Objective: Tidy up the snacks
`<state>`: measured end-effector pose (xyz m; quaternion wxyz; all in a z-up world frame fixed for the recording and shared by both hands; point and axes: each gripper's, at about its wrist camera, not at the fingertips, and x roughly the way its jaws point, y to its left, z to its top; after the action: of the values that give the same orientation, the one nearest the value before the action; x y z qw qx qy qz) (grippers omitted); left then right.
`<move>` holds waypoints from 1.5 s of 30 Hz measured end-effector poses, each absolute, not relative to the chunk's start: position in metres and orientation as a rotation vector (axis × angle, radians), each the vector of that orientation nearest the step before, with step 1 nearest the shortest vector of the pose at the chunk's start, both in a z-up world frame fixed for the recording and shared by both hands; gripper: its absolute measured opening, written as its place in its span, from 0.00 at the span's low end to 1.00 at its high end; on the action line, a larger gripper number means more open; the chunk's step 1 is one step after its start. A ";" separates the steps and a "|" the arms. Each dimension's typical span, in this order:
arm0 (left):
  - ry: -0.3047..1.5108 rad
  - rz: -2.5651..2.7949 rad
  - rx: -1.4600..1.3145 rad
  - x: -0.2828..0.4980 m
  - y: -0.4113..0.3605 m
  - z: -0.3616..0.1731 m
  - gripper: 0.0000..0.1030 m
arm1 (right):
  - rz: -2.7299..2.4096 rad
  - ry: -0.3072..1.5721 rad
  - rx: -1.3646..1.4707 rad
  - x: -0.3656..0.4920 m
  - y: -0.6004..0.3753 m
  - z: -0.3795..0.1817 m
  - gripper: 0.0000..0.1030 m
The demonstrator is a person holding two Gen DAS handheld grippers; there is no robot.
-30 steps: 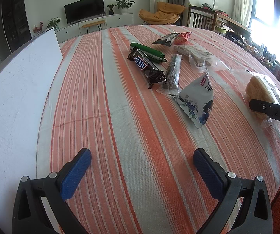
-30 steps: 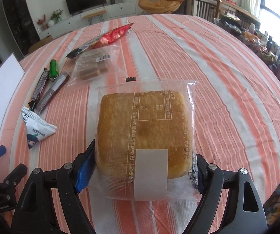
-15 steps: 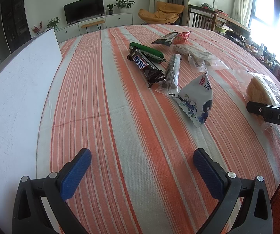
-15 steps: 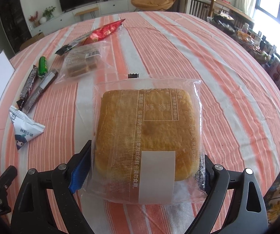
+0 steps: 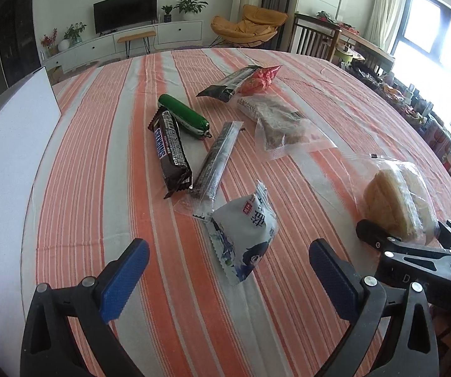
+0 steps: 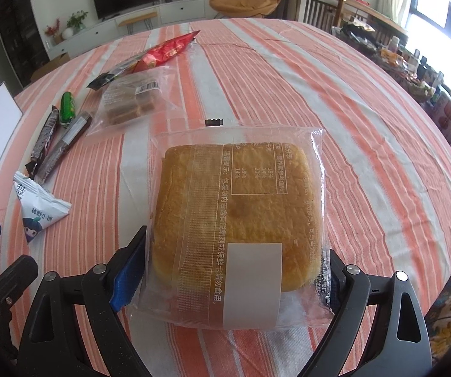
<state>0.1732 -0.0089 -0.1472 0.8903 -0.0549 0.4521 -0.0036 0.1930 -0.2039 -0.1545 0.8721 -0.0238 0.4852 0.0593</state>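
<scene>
Seven wrapped snacks lie on the striped desk [image 5: 93, 163], all taken here relative to the bagged cake [image 6: 238, 220] at the right.

Right gripper [image 6: 231, 270]: jaws wide, one to each side of the cake's near end. The blue pad [image 6: 126, 278] on the cake's left sits against the wrapper edge; the right-hand pad is hidden behind the film. I cannot tell whether they press yet, and the bag looks undented, so I read it as straddled, not gripped.

Left gripper [image 5: 230, 278]: jaws apart and closing slightly, nothing clamped. The white pouch [image 5: 246, 235] with the cartoon face lies just ahead of it, to the cake's left, its near corner reaching between the fingertips.

Further left of the cake and beyond the pouch: a dark chocolate bar [image 5: 170, 150], a green sausage [image 5: 183, 116] and a long thin stick pack [image 5: 217, 160], close together. A clear bag of brown squares [image 5: 283, 125] and a red and black packet [image 5: 241, 83] lie beyond the cake. A white board [image 5: 3, 154] is at the far left.

Judgement on the step: pick up the cake. Close on the cake body, not on loose film, which would likely slip. Squeeze gently, since sponge should crush easily. Lift level.
</scene>
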 end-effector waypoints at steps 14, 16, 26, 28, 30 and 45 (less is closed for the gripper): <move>0.932 -0.058 -0.064 0.136 0.017 -0.156 0.52 | 0.121 1.013 -0.047 0.194 -0.204 -0.154 0.90; 0.936 -0.068 -0.081 0.125 0.022 -0.156 0.57 | 0.118 1.013 -0.046 0.194 -0.204 -0.154 0.90; 0.938 -0.022 -0.042 0.123 0.016 -0.163 0.87 | 0.113 1.012 -0.042 0.194 -0.206 -0.154 0.90; 0.929 -0.002 -0.005 0.120 0.014 -0.164 0.82 | 0.112 1.012 -0.042 0.194 -0.206 -0.154 0.90; 0.911 -0.006 -0.003 0.117 0.014 -0.163 0.78 | 0.113 1.012 -0.042 0.194 -0.206 -0.154 0.90; 0.866 -0.001 0.017 0.112 0.013 -0.161 0.52 | 0.112 1.012 -0.042 0.194 -0.205 -0.154 0.90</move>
<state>0.1116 0.0129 -0.1606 0.9076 0.0085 0.4197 -0.0006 0.1945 -0.2054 -0.1540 0.8730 -0.0199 0.4844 0.0534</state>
